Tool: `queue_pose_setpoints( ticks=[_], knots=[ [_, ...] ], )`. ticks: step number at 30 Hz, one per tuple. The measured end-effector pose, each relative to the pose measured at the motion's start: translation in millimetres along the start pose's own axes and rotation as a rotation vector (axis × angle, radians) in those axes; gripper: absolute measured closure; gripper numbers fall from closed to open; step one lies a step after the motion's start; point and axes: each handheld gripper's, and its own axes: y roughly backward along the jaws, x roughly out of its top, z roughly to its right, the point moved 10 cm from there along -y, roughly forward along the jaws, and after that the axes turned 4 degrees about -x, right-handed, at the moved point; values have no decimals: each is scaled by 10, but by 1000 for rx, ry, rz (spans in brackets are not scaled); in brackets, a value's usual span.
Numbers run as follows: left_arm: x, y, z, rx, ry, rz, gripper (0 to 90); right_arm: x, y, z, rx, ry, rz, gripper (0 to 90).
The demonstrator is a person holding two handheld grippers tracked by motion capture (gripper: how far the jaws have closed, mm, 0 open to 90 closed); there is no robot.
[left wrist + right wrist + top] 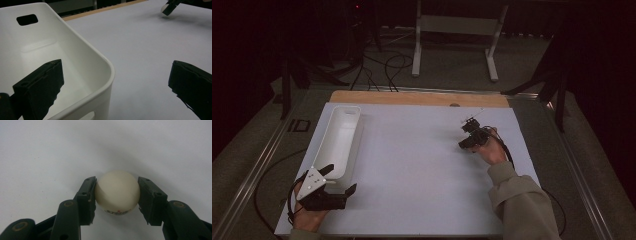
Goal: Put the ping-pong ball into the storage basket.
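Right gripper (117, 196) clamped on a white ball (117, 193) on the white table (422, 160), left gripper (328, 186) spread apart beside the white bin (339, 140), nothing between its jaws.

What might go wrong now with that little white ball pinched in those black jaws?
The ball is round and smooth, held by the right hand-held gripper only at its two sides, so it may squirt out and roll across the white table. The white bin sits far off by the left hand-held gripper, so the carry is long.
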Motion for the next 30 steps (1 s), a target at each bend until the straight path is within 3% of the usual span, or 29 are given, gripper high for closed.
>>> queue_pose_setpoints(
  ticks=[30],
  knots=[
    [-1, -3, 5, -1, 0, -1, 5, 72, 249, 3, -11, 27, 19, 510]
  ],
)
